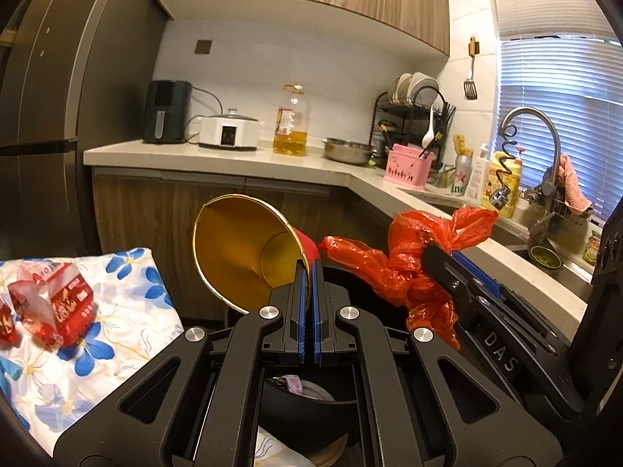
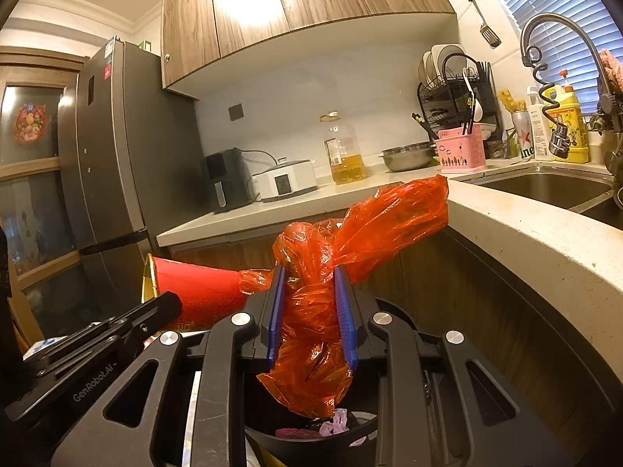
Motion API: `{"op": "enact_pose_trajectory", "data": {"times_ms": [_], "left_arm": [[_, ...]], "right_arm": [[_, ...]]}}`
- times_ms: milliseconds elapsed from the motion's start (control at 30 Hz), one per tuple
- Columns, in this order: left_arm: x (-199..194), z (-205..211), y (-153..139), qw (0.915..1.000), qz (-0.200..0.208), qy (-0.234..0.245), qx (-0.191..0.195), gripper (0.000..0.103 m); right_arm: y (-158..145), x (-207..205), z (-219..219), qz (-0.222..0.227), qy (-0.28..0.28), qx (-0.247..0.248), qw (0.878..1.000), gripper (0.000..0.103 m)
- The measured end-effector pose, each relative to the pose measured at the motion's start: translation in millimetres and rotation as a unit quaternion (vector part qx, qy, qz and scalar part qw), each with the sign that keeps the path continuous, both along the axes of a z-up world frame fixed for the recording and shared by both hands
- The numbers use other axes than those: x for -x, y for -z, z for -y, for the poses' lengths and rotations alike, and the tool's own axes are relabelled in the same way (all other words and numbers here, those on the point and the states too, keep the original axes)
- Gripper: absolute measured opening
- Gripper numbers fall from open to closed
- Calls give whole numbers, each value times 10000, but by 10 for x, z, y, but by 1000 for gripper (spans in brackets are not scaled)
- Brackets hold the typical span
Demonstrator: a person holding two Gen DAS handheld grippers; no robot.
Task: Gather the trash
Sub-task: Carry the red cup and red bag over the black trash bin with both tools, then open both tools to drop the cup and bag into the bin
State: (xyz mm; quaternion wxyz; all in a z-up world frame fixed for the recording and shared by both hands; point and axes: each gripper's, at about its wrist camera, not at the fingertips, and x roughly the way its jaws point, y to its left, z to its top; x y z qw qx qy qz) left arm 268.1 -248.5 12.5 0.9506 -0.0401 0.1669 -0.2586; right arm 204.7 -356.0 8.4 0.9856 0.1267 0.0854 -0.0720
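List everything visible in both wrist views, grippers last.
Red paper cup with gold lining: 1, in left gripper, above bin.
Crumpled orange plastic bag: 1, in right gripper, above bin.
Black trash bin: 1, below both grippers, holding scraps.
Red snack wrappers: 2, on floral cloth.
Yellow oil bottle: 1, on countertop.
Pink utensil basket: 1, beside sink.
Left gripper: shut on cup rim.
Right gripper: shut on bag.

Black bin sits directly below both tools; its mouth is partly screened by the hanging orange bag and red cup. The counter edge closes the right side, just beside the bag. Cabinet fronts block ahead. The left side is bounded by a floral cloth.
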Motion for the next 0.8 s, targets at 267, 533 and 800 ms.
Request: {"op": "enact_pose_trajectory", "data": {"times_ms": [267, 533, 800], "left_arm": [[-135, 85, 74, 9998, -175, 89, -50, 2], [-235, 128, 172, 9989, -365, 277, -49, 3], [-272, 94, 260, 9988, -428, 240, -93, 9]], "right_arm": [[41, -78, 23, -62, 31, -22, 10000, 29], [83, -116, 111, -97, 66, -117, 9999, 33], [119, -140, 137, -142, 99, -148, 9997, 39]]}}
